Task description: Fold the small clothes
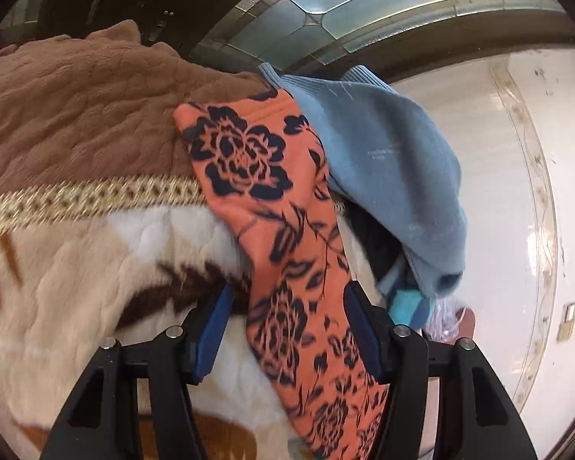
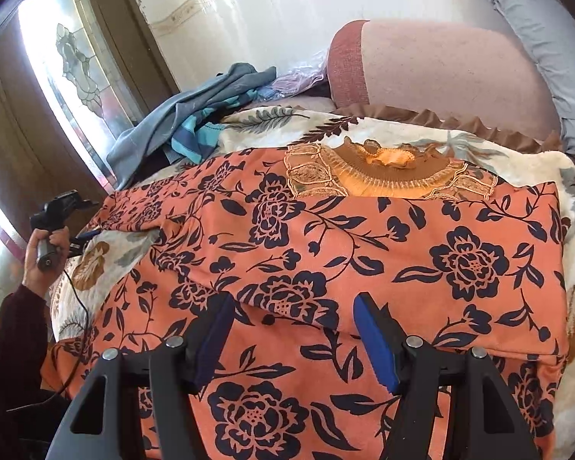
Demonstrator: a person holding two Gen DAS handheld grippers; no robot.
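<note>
An orange top with dark navy flowers (image 2: 364, 253) lies flat on a bed, its brown-and-gold embroidered neckline (image 2: 391, 176) at the far side. Its left sleeve (image 1: 287, 230) stretches over the cream blanket. In the left wrist view my left gripper (image 1: 289, 291) straddles that sleeve. The right pad is at the cloth's edge, while a gap shows beside the left pad (image 1: 214, 326), and the cloth is not pinched. In the right wrist view the left gripper (image 2: 86, 237) sits at the sleeve's end, held by a hand (image 2: 46, 253). My right gripper (image 2: 293, 301) hovers open over the top's lower body.
A cream leaf-patterned blanket (image 2: 268, 122) with a brown plush border (image 1: 76, 115) covers the bed. A blue-grey garment (image 1: 395, 161) lies heaped at the bed's edge (image 2: 195, 115). A pink bolster (image 2: 441, 73) and a grey pillow (image 2: 548, 38) lie behind. Stained glass (image 2: 73, 61) and a white wall stand close by.
</note>
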